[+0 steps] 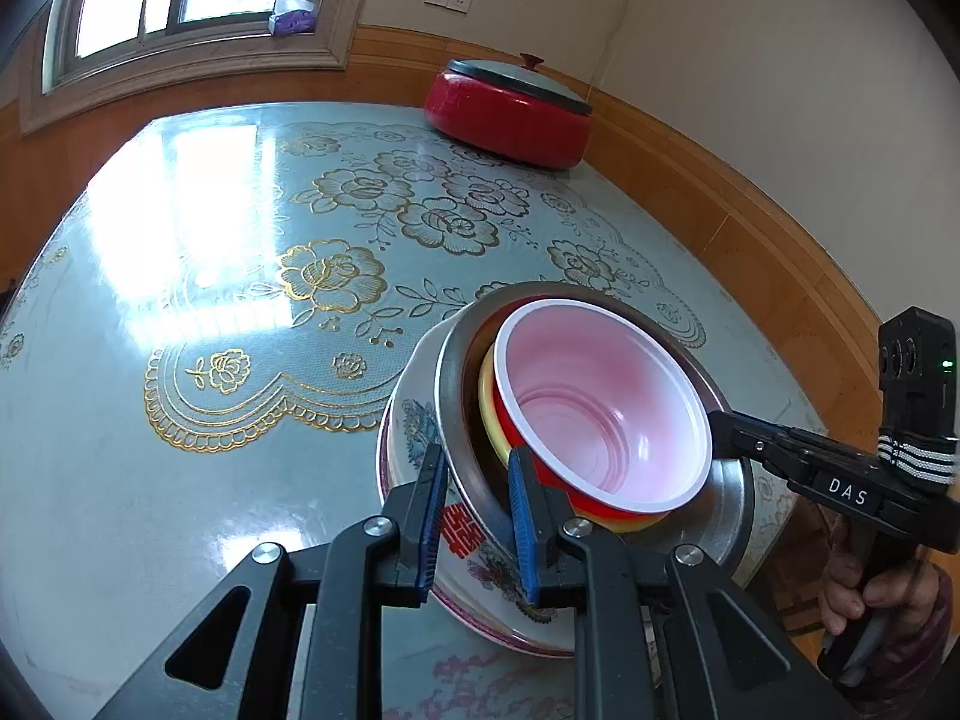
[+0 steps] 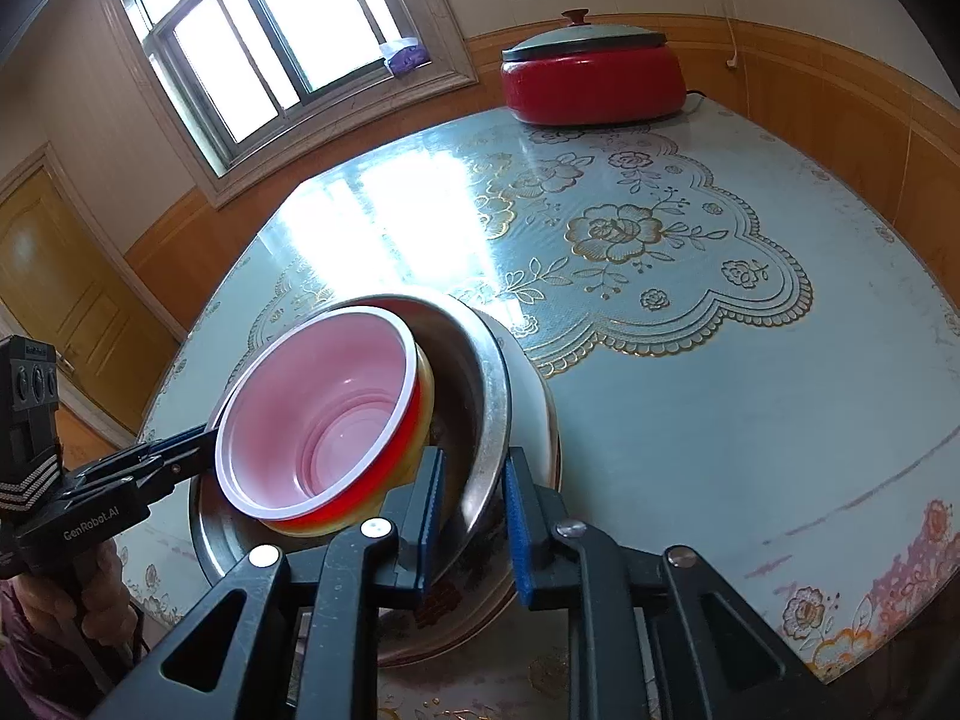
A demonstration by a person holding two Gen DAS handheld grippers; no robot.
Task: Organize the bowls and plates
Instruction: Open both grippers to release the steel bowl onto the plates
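Stack of nested dishes sits on the table point(image 1: 180, 312) w/ its blue-green cloth and gold flower print, at the near edge, well apart from the red lidded pot point(image 1: 510, 111) at the far side by the wall. Bottom: white porcelain bowl point(image 1: 414, 420) w/ painted motifs, a red character and a pink rim. In it, tilted, a steel bowl point(image 1: 456, 372), shiny w/ a broad flat rim. Inside that a yellow bowl point(image 1: 487, 414), only a sliver showing, then a red plastic bowl point(image 1: 600, 402) w/ white rim and pale pink, ribbed inside; nothing in it.

Left gripper point(image 1: 477, 516): blue pads pinch the steel bowl's rim on the side of the stack away from the pot. Right gripper point(image 2: 471, 516) straddles the steel rim on the stack's other side; jaws nearly together, but can't tell if pads press it. In the left view its tips touch that rim just beside the red bowl.
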